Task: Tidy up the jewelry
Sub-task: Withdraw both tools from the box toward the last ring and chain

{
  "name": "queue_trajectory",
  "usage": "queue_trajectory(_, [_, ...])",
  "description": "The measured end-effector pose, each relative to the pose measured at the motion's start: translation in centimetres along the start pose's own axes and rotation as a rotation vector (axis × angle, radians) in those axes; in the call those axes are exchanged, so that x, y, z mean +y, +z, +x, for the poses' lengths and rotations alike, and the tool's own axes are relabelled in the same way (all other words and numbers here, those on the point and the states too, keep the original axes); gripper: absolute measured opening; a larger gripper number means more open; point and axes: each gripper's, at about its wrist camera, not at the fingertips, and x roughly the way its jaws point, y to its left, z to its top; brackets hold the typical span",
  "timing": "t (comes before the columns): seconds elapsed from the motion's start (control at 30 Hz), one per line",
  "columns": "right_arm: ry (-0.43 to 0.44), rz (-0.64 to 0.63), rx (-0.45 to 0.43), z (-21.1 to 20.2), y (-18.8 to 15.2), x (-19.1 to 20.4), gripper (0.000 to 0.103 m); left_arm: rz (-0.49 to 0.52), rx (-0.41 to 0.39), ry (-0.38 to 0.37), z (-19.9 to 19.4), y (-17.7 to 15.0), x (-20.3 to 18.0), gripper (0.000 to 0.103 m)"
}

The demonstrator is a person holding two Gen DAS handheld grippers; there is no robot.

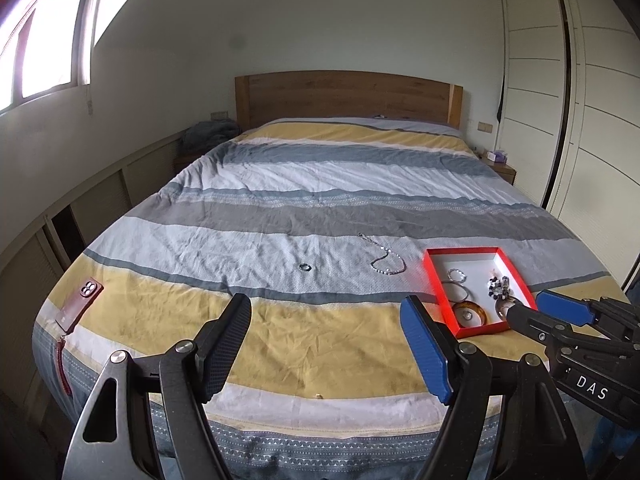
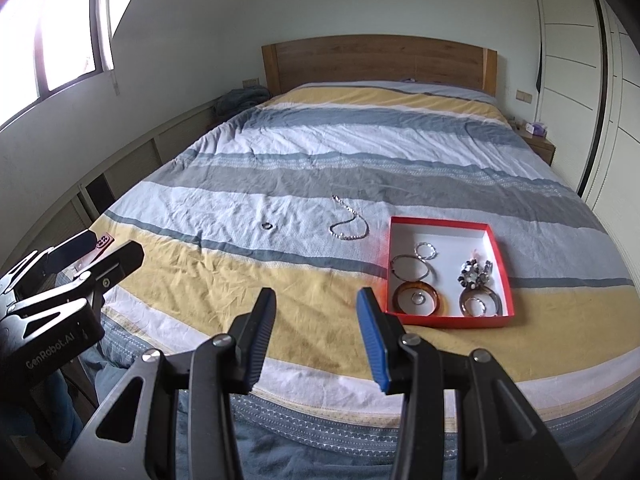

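Lying loose ahead on the bed (image 2: 280,128), chain (image 2: 349,222) running front-to-back left of the red box (image 2: 452,322), nearer the right gripper (image 2: 316,334); both it and the left gripper (image 1: 326,346) gape empty.

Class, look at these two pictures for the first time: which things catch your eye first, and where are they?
The red box of bangles near the bed's foot, on the right. Left of it, loose on the striped cover, lie a chain and a ring; both grippers hover open.
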Motion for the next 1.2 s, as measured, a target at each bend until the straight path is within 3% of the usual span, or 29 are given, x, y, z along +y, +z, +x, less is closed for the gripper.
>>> queue_trajectory(0.3, [0.007,0.012,0.074,3.8,-0.3,-0.5,0.040,-0.019,0.079,-0.025,4.1,-0.6,0.4,0.076])
queue_trajectory(0.87, [0.031,0.031,0.226,12.8,-0.4,-2.0,0.040,-0.047,0.252,-0.001,13.3,-2.5,2.6,0.076])
queue_trajectory(1.2, [0.059,0.027,0.266,20.6,3.7,-2.9,0.040,-0.077,0.315,-0.034,22.1,-0.8,6.0,0.079])
